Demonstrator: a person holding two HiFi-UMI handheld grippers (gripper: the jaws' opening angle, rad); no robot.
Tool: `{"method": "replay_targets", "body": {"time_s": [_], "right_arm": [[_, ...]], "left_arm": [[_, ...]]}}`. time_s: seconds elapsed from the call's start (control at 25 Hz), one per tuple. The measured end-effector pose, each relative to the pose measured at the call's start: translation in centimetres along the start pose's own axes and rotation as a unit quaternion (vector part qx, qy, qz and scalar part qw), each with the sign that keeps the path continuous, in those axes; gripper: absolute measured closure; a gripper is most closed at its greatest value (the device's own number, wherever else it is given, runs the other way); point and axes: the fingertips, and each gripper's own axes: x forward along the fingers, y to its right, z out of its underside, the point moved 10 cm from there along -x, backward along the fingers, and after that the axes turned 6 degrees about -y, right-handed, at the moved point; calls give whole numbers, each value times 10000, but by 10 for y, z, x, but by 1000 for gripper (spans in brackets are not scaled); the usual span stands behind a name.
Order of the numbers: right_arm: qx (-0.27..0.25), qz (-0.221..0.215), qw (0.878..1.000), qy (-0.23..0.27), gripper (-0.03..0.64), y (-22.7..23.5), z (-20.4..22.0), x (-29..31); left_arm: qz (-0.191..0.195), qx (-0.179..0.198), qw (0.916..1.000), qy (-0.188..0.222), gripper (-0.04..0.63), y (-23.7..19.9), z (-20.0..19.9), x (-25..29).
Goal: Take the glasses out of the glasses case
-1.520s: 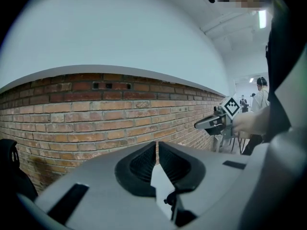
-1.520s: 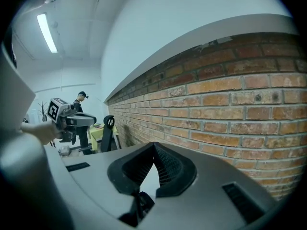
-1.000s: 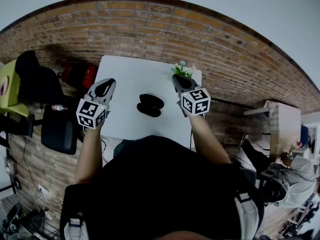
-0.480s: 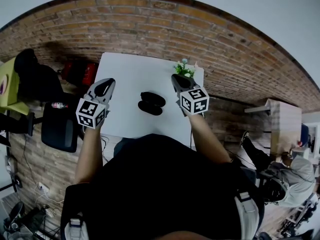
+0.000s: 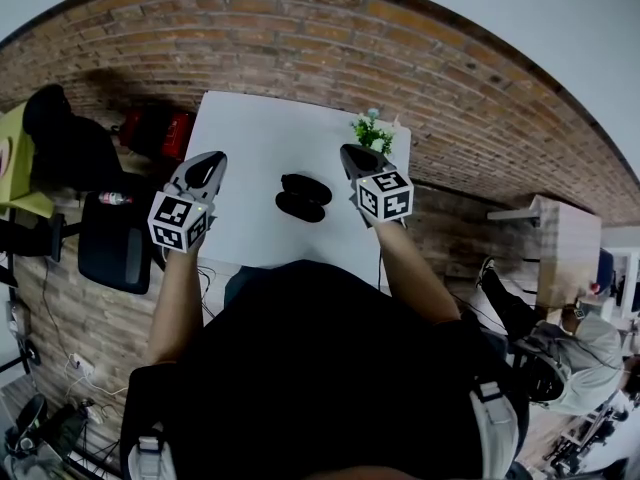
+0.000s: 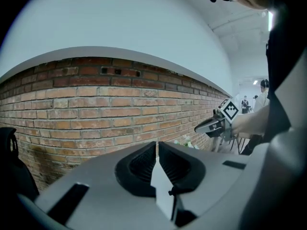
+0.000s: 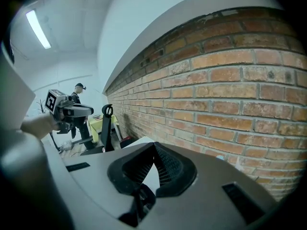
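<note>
A black glasses case [image 5: 303, 197] lies in the middle of the white table [image 5: 250, 138]; it shows as two dark oval halves side by side, and no glasses can be made out. My left gripper [image 5: 208, 164] hangs over the table's left edge, shut and empty, its jaws meeting at the tips [image 6: 157, 145]. My right gripper [image 5: 350, 154] hovers to the right of the case, also shut on nothing [image 7: 154, 145]. Each gripper sees the other across the table: the right gripper [image 6: 211, 126] and the left gripper [image 7: 72, 110]. The case is hidden in both gripper views.
A small potted plant [image 5: 371, 133] stands at the table's far right corner, close to my right gripper. A brick wall [image 5: 300, 48] runs behind the table. A black chair [image 5: 115, 253] and a red object [image 5: 155, 133] sit on the left. A person [image 5: 570, 358] is at the lower right.
Both grippers have sunk a little toward the table, still shut. The case has not moved.
</note>
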Motion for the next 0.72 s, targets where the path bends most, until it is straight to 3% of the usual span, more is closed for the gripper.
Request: {"method": "replay_targets", "body": {"time_s": [0.72], "right_arm": [[-15,-219,9979,-605,600,-10,27,41]], "left_arm": [[-79,-220,9996,-173,571,-19,29,0]]}}
